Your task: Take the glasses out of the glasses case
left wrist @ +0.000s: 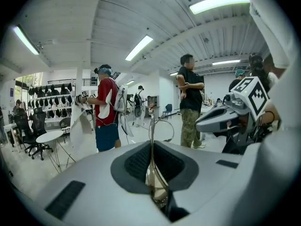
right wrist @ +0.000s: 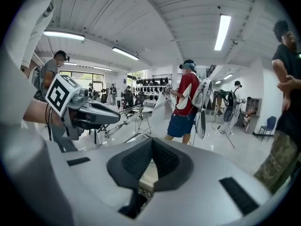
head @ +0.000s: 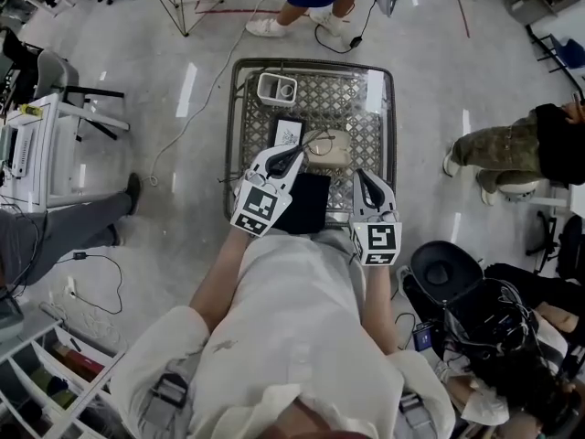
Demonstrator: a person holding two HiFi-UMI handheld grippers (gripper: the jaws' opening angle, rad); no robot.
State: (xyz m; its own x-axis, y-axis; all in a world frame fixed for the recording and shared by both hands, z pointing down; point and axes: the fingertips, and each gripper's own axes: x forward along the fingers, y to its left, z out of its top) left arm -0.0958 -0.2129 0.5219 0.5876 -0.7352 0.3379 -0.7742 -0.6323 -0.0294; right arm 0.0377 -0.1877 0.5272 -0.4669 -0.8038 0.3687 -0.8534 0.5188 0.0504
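Thin wire-framed glasses (left wrist: 151, 134) stand upright between the jaws of my left gripper (left wrist: 151, 147), which is shut on them; one lens ring curves off to the right. From the head view, this left gripper (head: 293, 157) is raised over the table, with the glasses (head: 313, 139) at its tip, just above the cream glasses case (head: 333, 150). The right gripper view shows the glasses (right wrist: 123, 118) slanting out of that gripper. My right gripper (head: 365, 180) hovers at the case's right, shut with nothing in it. Its jaws (right wrist: 150, 160) meet over a cream surface.
The case lies on a small metal mesh table (head: 370, 131). Also on it are a white card (head: 289, 133), a small white box (head: 277, 88) at the back and a black flat item (head: 307, 203) at the front. People stand around; cables cross the floor.
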